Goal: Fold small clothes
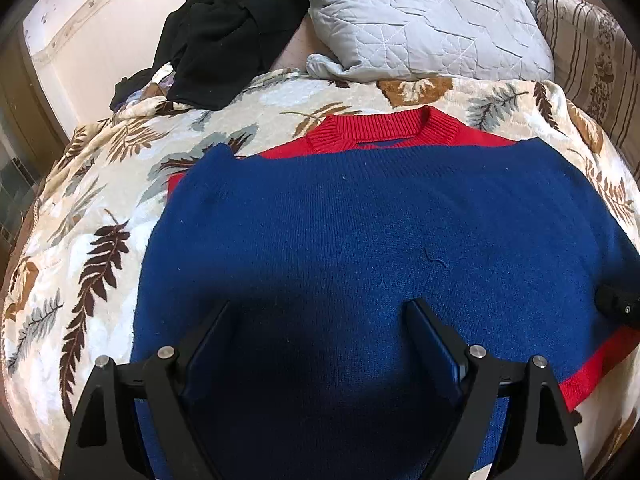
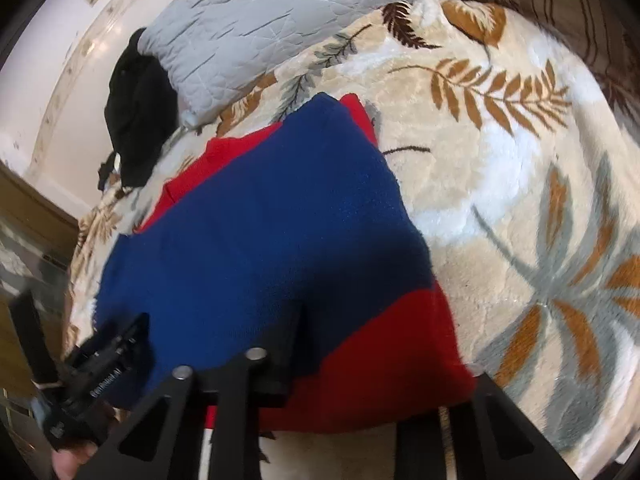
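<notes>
Lying collar-away along the bed blanket [image 1: 100, 184], the sweater [image 1: 360, 220] sits under the left gripper [image 1: 320, 344], jaws apart; the right gripper [image 2: 360, 380] straddles its near red hem corner, also spread.

Blue and red knit sweater [image 1: 360, 232], cream leaf-patterned blanket [image 1: 100, 208], grey quilted pillow [image 1: 420, 20], black garment [image 1: 224, 36]

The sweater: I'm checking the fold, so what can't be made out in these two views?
- Sweater sleeves: out of sight in both views, presumably folded under the blue body.
- Its near hem: left wrist view, hidden behind the left gripper and shadow.
- Right gripper: right wrist view, one finger lies on the knit, the other is cut off by red fabric, so its grip is unclear.
</notes>
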Demonstrator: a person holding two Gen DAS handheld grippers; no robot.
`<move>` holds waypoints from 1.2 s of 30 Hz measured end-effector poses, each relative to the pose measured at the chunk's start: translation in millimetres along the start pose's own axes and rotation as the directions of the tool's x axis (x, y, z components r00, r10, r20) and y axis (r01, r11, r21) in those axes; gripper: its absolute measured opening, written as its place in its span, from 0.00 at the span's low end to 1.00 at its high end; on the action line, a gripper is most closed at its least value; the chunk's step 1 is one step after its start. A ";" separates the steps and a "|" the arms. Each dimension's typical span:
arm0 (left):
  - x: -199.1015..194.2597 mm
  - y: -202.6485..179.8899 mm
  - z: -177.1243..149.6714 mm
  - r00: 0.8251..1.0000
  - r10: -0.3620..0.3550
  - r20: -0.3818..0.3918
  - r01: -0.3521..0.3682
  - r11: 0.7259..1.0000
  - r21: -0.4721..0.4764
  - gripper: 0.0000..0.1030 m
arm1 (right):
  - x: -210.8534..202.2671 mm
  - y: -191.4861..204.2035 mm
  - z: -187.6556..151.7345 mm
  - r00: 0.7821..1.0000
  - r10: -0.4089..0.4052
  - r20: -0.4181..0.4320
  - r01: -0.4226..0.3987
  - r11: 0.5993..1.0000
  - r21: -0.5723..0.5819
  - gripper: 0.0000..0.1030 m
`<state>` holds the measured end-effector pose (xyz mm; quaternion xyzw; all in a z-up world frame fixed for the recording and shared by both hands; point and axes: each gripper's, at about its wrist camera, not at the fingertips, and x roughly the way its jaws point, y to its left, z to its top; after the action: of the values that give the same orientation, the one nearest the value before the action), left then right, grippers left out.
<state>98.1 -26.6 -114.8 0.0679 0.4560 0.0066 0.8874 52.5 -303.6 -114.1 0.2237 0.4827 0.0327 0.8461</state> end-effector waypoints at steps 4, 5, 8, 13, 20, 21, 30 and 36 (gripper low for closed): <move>-17.0 -2.7 4.5 0.999 0.004 0.043 -0.005 1.000 0.003 0.85 | 0.2 -0.3 0.1 1.000 -0.005 -0.001 0.005 1.000 -0.012 0.18; -21.3 -4.0 5.3 0.998 0.000 0.062 0.000 1.000 0.005 0.85 | 0.4 -0.8 0.2 1.000 -0.003 -0.002 0.003 1.000 -0.011 0.18; -20.6 -13.0 3.9 0.997 -0.001 0.075 -0.003 0.999 0.042 0.85 | 0.3 -2.0 -0.1 1.000 0.005 -0.001 -0.005 1.000 -0.006 0.18; 1.7 -15.1 -6.2 0.999 0.007 0.033 -0.009 0.999 0.049 0.88 | -8.5 -21.8 -2.2 0.994 0.102 -0.046 -0.099 0.993 0.060 0.27; 5.1 -12.5 -10.0 0.998 -0.015 0.054 0.012 0.999 0.043 0.90 | -48.9 -50.7 35.4 0.989 0.147 0.029 -0.149 0.986 0.068 0.81; 5.2 -12.5 -10.0 0.998 -0.015 0.056 0.012 0.999 0.044 0.90 | -43.7 -47.2 50.2 0.985 0.173 0.025 -0.174 0.983 0.051 0.83; 7.4 -10.8 -8.7 0.998 -0.022 0.051 0.020 0.999 0.036 0.91 | 58.6 1.1 138.4 0.977 0.102 -0.189 -0.127 0.984 -0.125 0.21; 4.2 -6.5 -3.7 0.999 -0.038 0.029 0.037 0.999 0.038 0.92 | 51.3 -15.3 130.8 0.996 -0.029 -0.083 0.022 0.996 -0.083 0.21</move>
<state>97.2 -32.3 -121.1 0.0759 0.4438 -0.0196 0.8927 186.1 -348.8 -104.8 0.1810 0.5191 0.0509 0.8338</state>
